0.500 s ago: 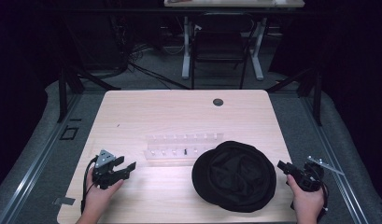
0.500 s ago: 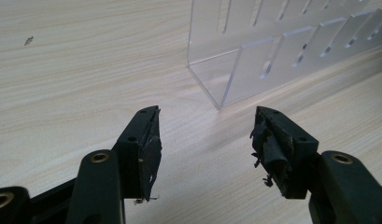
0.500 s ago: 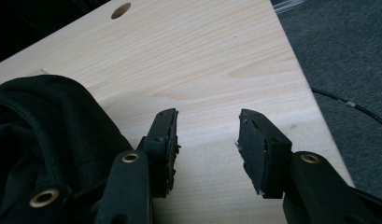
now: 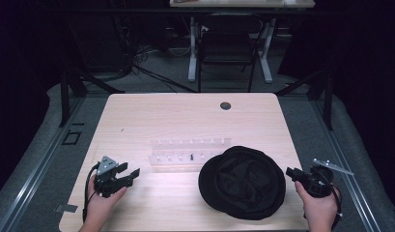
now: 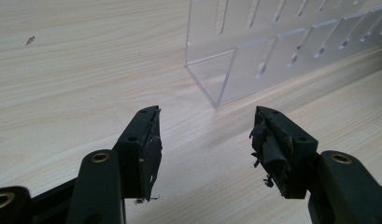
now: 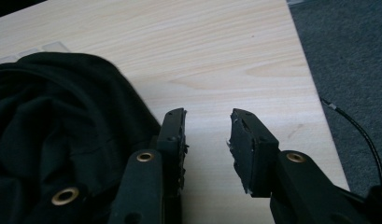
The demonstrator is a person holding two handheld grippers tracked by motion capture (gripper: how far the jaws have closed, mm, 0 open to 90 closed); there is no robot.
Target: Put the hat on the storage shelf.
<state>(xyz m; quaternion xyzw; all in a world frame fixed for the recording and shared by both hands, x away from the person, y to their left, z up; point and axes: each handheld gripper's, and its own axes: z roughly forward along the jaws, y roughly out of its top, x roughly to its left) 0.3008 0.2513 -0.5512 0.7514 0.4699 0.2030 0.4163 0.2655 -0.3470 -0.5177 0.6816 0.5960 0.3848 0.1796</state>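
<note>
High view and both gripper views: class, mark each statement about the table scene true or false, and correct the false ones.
1. The black hat lies on the table. True.
2. The left tool grips the clear rack. False: it is open, short of the rack.
3. The right tool is open beside the hat's edge. True.
4. The hat sits on top of the rack. False: it lies beside it, at its near right end.

Black hat (image 4: 243,182) beside clear rack (image 4: 188,153) on table (image 4: 151,113)
</note>
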